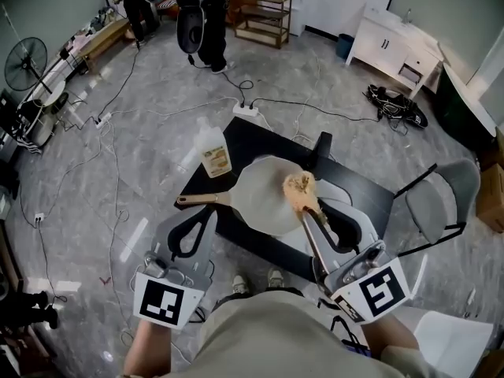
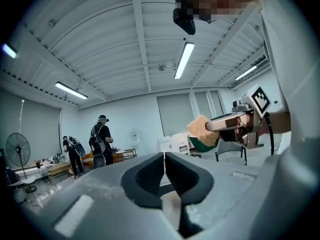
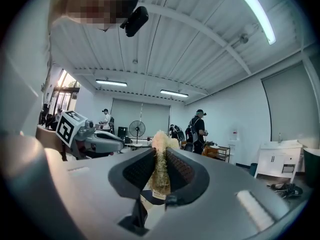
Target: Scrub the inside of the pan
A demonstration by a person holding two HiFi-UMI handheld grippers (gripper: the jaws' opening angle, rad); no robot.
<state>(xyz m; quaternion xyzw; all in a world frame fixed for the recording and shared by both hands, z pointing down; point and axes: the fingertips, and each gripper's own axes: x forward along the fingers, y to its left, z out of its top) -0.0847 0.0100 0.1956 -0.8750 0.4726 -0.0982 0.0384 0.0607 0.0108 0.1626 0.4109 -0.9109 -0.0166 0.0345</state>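
**Pan on a black counter, pad gripped above it**

The pan (image 1: pixel 264 199) sits in the middle of a low black counter (image 1: pixel 370 199), pale inside up, with its wooden handle (image 1: pixel 198 199) pointing to the picture's left. A bottle (image 1: pixel 213 152) stands at the counter's far left corner, just behind the pan.

The right gripper (image 1: pixel 305 205) has its fingers closed on a tan scrub pad (image 1: pixel 299 186), which shows over the pan's right side in the head view. Whether the pad touches the pan cannot be told. The left gripper (image 1: pixel 203 215) has its fingers closed together on nothing, just beside the handle.

The floor (image 1: pixel 142 179) is grey, glossy and veined. Cables (image 1: pixel 118 124) run across it to a power strip (image 1: pixel 246 110). A grey chair (image 1: pixel 453 199) stands right of the counter. Along the walls are a fan (image 1: pixel 24 63), a wooden shelf (image 1: pixel 264 18) and a white cabinet (image 1: pixel 390 46). A person (image 1: pixel 203 18) stands at the back.
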